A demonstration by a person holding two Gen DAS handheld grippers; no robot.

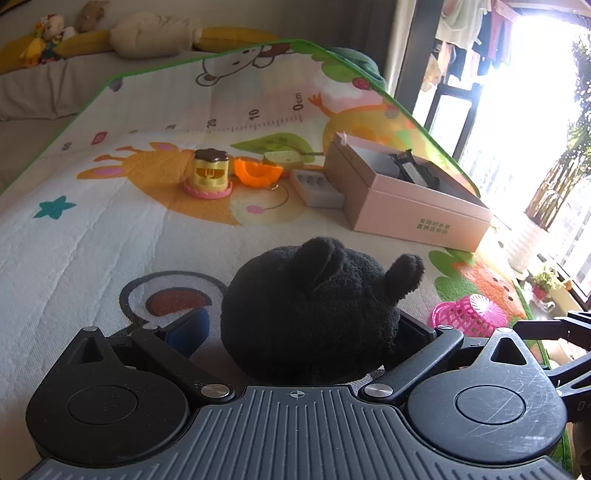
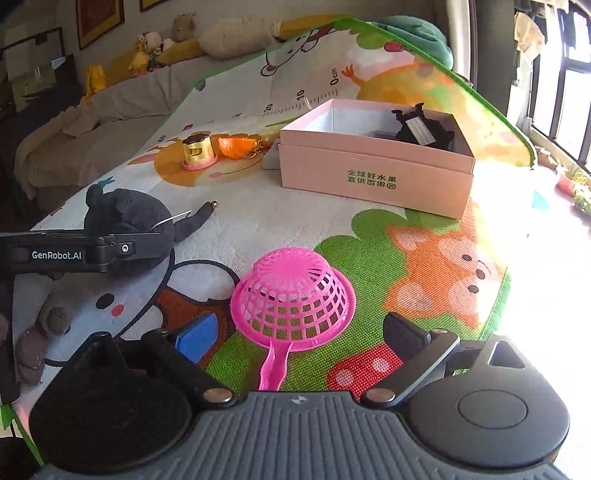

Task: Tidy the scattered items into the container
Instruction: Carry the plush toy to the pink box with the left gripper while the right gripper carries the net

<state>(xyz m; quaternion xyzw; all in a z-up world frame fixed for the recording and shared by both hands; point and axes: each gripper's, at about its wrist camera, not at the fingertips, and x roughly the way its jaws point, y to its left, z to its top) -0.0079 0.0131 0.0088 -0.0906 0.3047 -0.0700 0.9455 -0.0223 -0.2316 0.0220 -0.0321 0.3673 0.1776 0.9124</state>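
A black plush toy (image 1: 314, 306) lies on the play mat between the wide-apart fingers of my left gripper (image 1: 299, 328); the jaws are open around it and I cannot tell if they touch it. The plush also shows in the right wrist view (image 2: 129, 218), with the left gripper (image 2: 85, 251) beside it. My right gripper (image 2: 299, 336) is open, its fingers either side of an upturned pink plastic strainer (image 2: 295, 291). The pink box (image 1: 410, 192) (image 2: 373, 162) stands open further back, with a black item (image 2: 421, 129) inside.
A yellow toy with a brown top (image 1: 208, 173), an orange piece (image 1: 256, 171), a green piece (image 1: 284, 157) and a grey tray (image 1: 317, 186) lie left of the box. The mat's right edge (image 2: 506, 295) drops off. Stuffed toys (image 1: 48, 33) line the sofa behind.
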